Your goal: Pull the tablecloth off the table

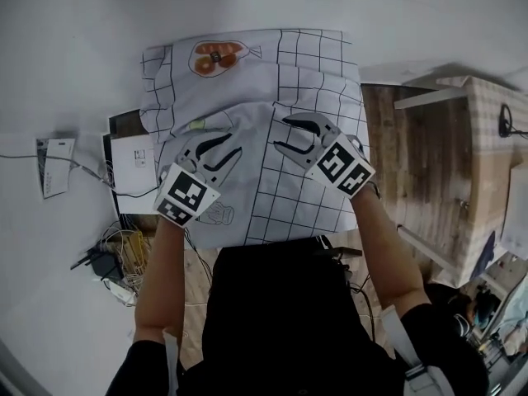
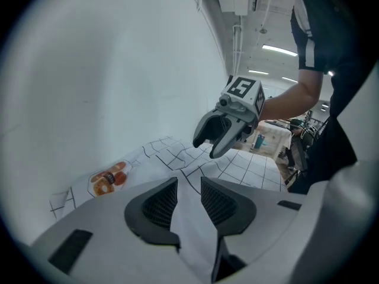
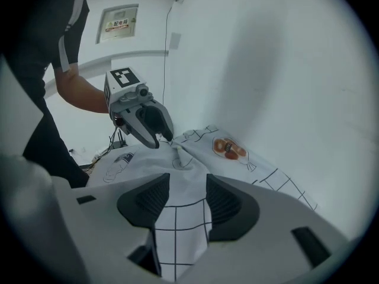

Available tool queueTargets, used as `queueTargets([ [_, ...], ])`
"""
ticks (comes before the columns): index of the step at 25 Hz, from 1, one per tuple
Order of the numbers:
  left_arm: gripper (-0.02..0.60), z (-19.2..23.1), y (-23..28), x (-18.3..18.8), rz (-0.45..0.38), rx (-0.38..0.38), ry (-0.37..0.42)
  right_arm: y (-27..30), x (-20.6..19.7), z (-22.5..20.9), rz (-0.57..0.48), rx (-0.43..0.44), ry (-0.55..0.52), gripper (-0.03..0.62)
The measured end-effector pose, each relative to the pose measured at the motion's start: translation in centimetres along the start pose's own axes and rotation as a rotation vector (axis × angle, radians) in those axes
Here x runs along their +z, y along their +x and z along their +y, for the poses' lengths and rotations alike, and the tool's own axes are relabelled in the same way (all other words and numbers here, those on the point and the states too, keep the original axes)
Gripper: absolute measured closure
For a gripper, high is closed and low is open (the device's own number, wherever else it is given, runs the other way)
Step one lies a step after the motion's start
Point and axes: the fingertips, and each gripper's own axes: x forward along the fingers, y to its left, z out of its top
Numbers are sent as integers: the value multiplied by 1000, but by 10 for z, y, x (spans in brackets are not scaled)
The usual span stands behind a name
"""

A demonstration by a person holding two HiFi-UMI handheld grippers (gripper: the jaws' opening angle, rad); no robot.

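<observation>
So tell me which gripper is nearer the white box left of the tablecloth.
Left. The left gripper sits at the tablecloth edge beside the white box; the right gripper is farther across the cloth, away from it.

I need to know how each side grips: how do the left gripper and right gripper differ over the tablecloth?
The left gripper sits over the plain part of the tablecloth, near a line-drawn print. The right gripper sits over its black grid. A plain white fold runs between the left gripper's jaws, while gridded cloth lies between the right gripper's jaws. Shared: both have their jaws apart, with cloth between them that does not look pinched.
</observation>
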Motion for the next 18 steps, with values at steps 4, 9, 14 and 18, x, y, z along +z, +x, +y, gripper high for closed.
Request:
queueTargets([
  [4,448,7,34,-16,95,-52,37,24,-10,-13,57,2,7,393],
  [9,417,16,62,-30,175,-49,111,49,-30,-25,168,-2,-13,393],
  [14,417,25,81,-45,239,-66,111,67,-48,-32,231,-12,9,393],
  [18,417,26,90,-54,281,-79,135,77,-58,-31,271,-9,15,393],
])
